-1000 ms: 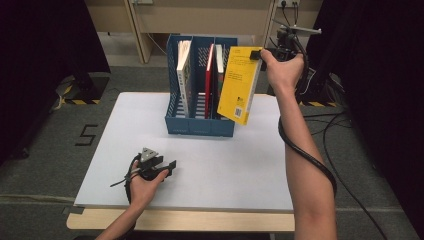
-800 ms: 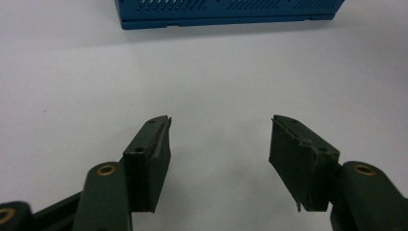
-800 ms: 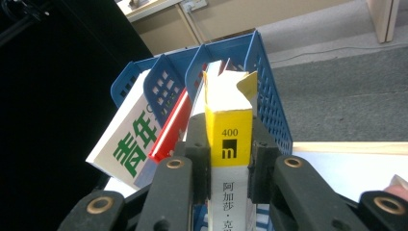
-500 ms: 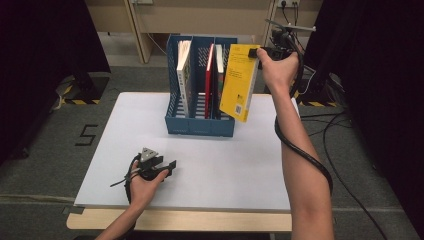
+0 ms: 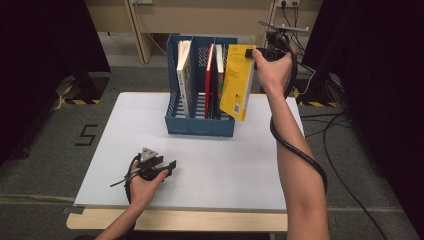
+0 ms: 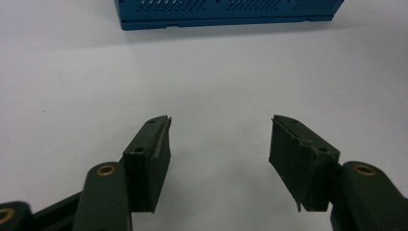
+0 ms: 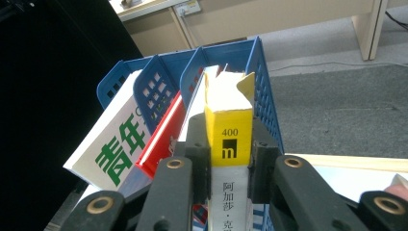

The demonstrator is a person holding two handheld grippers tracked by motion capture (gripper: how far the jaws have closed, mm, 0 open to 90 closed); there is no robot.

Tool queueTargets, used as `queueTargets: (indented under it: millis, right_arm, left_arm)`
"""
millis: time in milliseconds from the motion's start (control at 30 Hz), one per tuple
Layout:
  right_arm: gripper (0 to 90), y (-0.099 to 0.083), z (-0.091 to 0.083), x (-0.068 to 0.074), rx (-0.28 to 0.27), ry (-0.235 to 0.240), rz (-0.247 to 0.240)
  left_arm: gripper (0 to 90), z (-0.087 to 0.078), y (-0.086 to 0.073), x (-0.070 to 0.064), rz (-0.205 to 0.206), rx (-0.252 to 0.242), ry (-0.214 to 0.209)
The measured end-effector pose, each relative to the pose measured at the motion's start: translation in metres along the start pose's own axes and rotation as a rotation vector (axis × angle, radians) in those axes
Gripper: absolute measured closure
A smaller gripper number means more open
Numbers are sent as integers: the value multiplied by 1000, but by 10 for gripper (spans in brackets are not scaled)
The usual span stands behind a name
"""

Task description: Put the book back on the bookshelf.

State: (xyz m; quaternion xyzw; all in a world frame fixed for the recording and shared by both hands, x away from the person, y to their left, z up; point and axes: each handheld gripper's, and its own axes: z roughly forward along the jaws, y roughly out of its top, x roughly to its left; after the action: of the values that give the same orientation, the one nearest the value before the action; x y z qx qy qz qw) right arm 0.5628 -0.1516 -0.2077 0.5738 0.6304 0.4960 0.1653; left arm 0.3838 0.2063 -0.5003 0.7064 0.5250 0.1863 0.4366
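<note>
A yellow book [image 5: 238, 80] hangs in the air at the right end of the blue file rack [image 5: 200, 125], tilted, its lower corner in front of the rack's right slot. My right gripper [image 5: 254, 53] is shut on the book's top edge; in the right gripper view the jaws clamp the yellow spine [image 7: 228, 137] above the rack [image 7: 267, 91]. The rack holds a white book [image 5: 184, 75], a red book [image 5: 209, 75] and a dark one. My left gripper [image 5: 172, 165] rests open on the white table [image 5: 250, 165], nothing between its fingers [image 6: 153, 159].
The rack [image 6: 226, 12] stands at the table's far middle. Cables [image 5: 345, 125] trail over the grey floor at the right, and a wooden desk [image 5: 200, 15] sits behind the table. A black "5" mark [image 5: 87, 134] is on the floor at the left.
My right gripper has carried the yellow book up and left toward the rack's right slot, and the book hangs more upright. The left gripper has stayed put.
</note>
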Motion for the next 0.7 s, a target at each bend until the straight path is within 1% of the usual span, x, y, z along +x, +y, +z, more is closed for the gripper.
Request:
queueTargets:
  millis: [100, 433, 600, 700]
  right_arm:
    - [761, -1, 3, 1, -5, 1, -9]
    - [761, -5, 12, 5, -14, 10, -15]
    - [762, -6, 15, 8, -21, 18, -14]
    - [762, -7, 16, 11, -25, 16, -22]
  left_arm:
    - [388, 0, 0, 0, 1, -1, -1]
    - [389, 0, 0, 0, 1, 1, 0]
    - [389, 0, 0, 0, 3, -2, -1]
    - [389, 0, 0, 0, 4, -2, 0]
